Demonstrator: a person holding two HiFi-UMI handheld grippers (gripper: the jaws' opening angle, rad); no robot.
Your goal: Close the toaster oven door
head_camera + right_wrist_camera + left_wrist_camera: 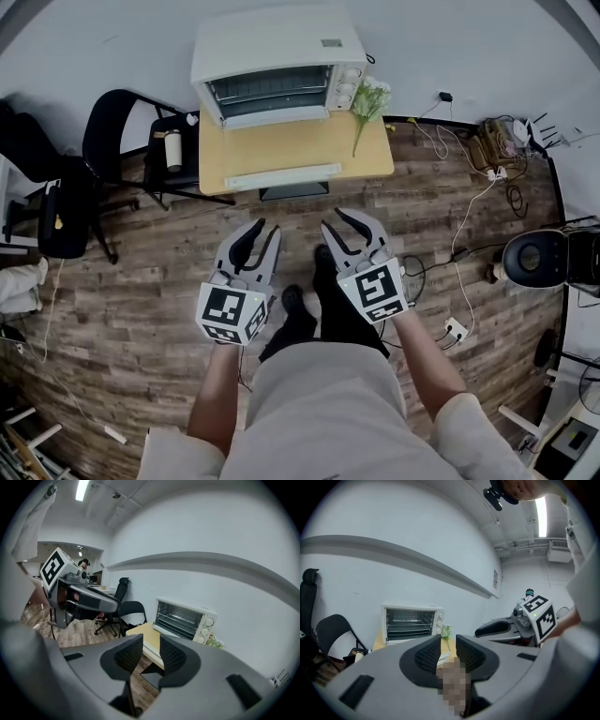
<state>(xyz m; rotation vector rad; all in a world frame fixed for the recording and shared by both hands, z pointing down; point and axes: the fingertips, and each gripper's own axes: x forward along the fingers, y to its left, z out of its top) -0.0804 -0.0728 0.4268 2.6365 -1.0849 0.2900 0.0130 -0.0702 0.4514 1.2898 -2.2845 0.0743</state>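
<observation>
well short of the oven on the bench, door down, left gripper and right gripper empty with jaws slightly apart (nothing gripped): could shove the oven back or clip the flowers by pushing too hard.

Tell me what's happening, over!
Both open and empty: left hand-held gripper, right hand-held gripper. Ahead, toaster oven door open, not yet reached. Nothing in the way; flowers beside it.

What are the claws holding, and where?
Nothing. The left gripper and the right gripper both have empty jaws, slightly apart, well short of the toaster oven, whose door hangs open.
</observation>
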